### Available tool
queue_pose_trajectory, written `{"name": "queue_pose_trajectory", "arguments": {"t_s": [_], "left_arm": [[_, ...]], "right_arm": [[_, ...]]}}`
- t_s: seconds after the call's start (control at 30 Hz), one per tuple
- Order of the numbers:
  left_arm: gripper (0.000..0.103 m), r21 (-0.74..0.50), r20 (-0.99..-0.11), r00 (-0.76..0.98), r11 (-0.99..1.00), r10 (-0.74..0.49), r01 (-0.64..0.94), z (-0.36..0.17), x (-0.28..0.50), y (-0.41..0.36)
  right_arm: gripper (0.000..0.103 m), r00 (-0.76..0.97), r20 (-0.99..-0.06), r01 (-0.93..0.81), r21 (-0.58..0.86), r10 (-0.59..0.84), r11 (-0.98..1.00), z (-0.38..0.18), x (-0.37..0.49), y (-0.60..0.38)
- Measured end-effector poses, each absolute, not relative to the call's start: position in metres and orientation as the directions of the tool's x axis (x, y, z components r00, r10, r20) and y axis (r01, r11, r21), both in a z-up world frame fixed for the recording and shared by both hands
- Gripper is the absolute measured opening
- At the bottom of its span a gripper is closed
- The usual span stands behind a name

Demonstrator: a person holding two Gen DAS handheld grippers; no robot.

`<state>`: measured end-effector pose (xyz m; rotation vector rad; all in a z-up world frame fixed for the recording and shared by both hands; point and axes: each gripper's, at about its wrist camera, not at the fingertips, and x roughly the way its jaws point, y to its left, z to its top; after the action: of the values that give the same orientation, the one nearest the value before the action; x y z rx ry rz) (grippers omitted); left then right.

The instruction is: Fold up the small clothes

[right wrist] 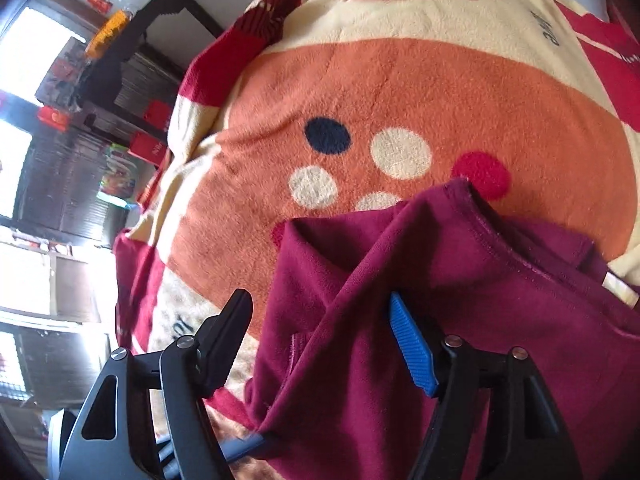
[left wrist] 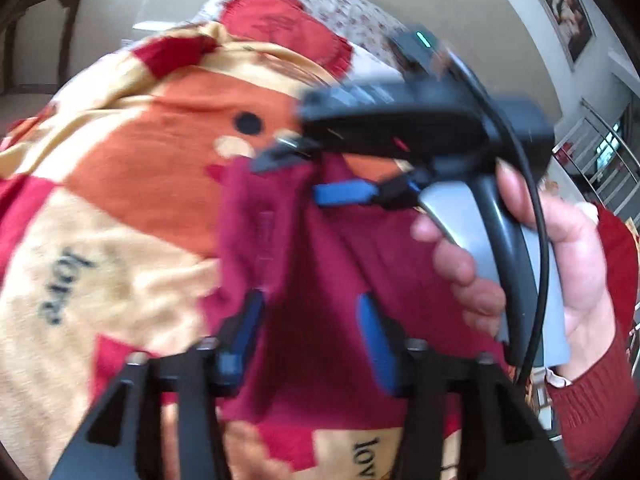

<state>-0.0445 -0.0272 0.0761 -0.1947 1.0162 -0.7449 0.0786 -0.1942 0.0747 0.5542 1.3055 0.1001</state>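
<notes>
Mid-fold: both tools on the maroon garment.

My left gripper had its jaws wide, cloth of the maroon garment between them; the right gripper looked pinched on an edge, lifting it off the patterned blanket. Next, I judged, carry that edge across and lay it flat.
</notes>
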Motion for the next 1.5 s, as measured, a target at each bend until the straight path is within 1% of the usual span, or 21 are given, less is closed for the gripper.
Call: {"name": "queue_pose_trajectory", "arguments": {"t_s": [0.07,0.27,0.37,0.43,0.5,0.63,0.7,0.77,0.9,0.93,1.0,1.03,1.07,1.1,1.17,1.2,1.3,1.37,1.43,1.47,1.5], "left_arm": [[0.085,-0.448,-0.701,0.363,0.775,-0.614,0.446,0.076,-0.040,-0.014],[0.085,-0.432,-0.767,0.282,0.788,-0.577,0.438,0.040,-0.020,-0.033],[0.078,-0.482,-0.749,0.253,0.765,-0.612,0.426,0.029,-0.015,-0.039],[0.065,-0.527,-0.710,0.279,0.750,-0.647,0.399,0.030,-0.012,-0.037],[0.046,-0.552,-0.668,0.297,0.722,-0.683,0.418,0.039,-0.012,-0.038],[0.044,-0.508,-0.615,0.337,0.685,-0.713,0.522,0.064,-0.024,-0.051],[0.044,-0.482,-0.617,0.333,0.677,-0.713,0.556,0.070,-0.032,-0.060],[0.044,-0.472,-0.626,0.328,0.679,-0.707,0.562,0.070,-0.032,-0.067],[0.044,-0.457,-0.647,0.334,0.699,-0.685,0.550,0.066,-0.029,-0.063],[0.044,-0.450,-0.659,0.333,0.708,-0.675,0.544,0.064,-0.030,-0.060],[0.051,-0.424,-0.692,0.326,0.728,-0.644,0.538,0.064,-0.048,-0.053],[0.055,-0.418,-0.701,0.319,0.730,-0.638,0.540,0.064,-0.049,-0.050],[0.061,-0.411,-0.710,0.312,0.731,-0.632,0.545,0.062,-0.052,-0.045],[0.067,-0.403,-0.714,0.311,0.732,-0.627,0.550,0.061,-0.058,-0.040],[0.078,-0.379,-0.723,0.322,0.740,-0.612,0.555,0.059,-0.063,-0.034],[0.080,-0.363,-0.726,0.331,0.744,-0.604,0.561,0.059,-0.067,-0.033],[0.080,-0.331,-0.740,0.346,0.761,-0.576,0.558,0.055,-0.069,-0.035],[0.077,-0.362,-0.735,0.336,0.759,-0.589,0.541,0.055,-0.065,-0.036],[0.062,-0.396,-0.737,0.303,0.749,-0.604,0.530,0.055,-0.060,-0.040],[0.044,-0.408,-0.739,0.280,0.738,-0.613,0.537,0.057,-0.061,-0.043],[0.037,-0.408,-0.739,0.272,0.730,-0.617,0.548,0.060,-0.064,-0.045]], "right_arm": [[0.051,0.283,-0.877,0.241,0.458,0.389,0.856,0.072,0.075,-0.197],[0.052,0.290,-0.869,0.262,0.476,0.402,0.840,0.069,0.068,-0.203],[0.052,0.272,-0.877,0.259,0.464,0.397,0.847,0.071,0.070,-0.204],[0.052,0.263,-0.883,0.254,0.453,0.390,0.855,0.073,0.071,-0.205],[0.052,0.254,-0.884,0.259,0.453,0.392,0.853,0.073,0.072,-0.207],[0.054,0.235,-0.881,0.271,0.465,0.410,0.843,0.071,0.080,-0.208],[0.062,0.218,-0.888,0.250,0.452,0.405,0.857,0.074,0.086,-0.201],[0.066,0.174,-0.907,0.214,0.416,0.384,0.884,0.074,0.093,-0.190],[0.065,0.057,-0.957,0.148,0.291,0.286,0.945,0.062,0.105,-0.169],[0.062,0.048,-0.963,0.145,0.268,0.264,0.952,0.058,0.106,-0.167],[0.041,0.065,-0.972,0.148,0.234,0.226,0.961,0.055,0.103,-0.168],[0.035,0.098,-0.973,0.150,0.222,0.209,0.963,0.057,0.098,-0.170],[0.023,0.131,-0.971,0.143,0.216,0.198,0.966,0.059,0.093,-0.173],[0.015,0.162,-0.966,0.129,0.225,0.203,0.966,0.061,0.087,-0.176],[0.008,0.210,-0.949,0.122,0.266,0.237,0.956,0.066,0.076,-0.184],[0.006,0.236,-0.935,0.137,0.303,0.266,0.943,0.068,0.069,-0.191],[0.004,0.296,-0.899,0.162,0.379,0.321,0.911,0.075,0.056,-0.202],[0.004,0.323,-0.888,0.161,0.392,0.327,0.906,0.080,0.047,-0.204],[0.003,0.354,-0.875,0.164,0.407,0.331,0.899,0.085,0.038,-0.207],[0.002,0.369,-0.869,0.164,0.410,0.329,0.897,0.088,0.034,-0.208],[0.002,0.384,-0.864,0.164,0.411,0.326,0.897,0.090,0.030,-0.209]]}}
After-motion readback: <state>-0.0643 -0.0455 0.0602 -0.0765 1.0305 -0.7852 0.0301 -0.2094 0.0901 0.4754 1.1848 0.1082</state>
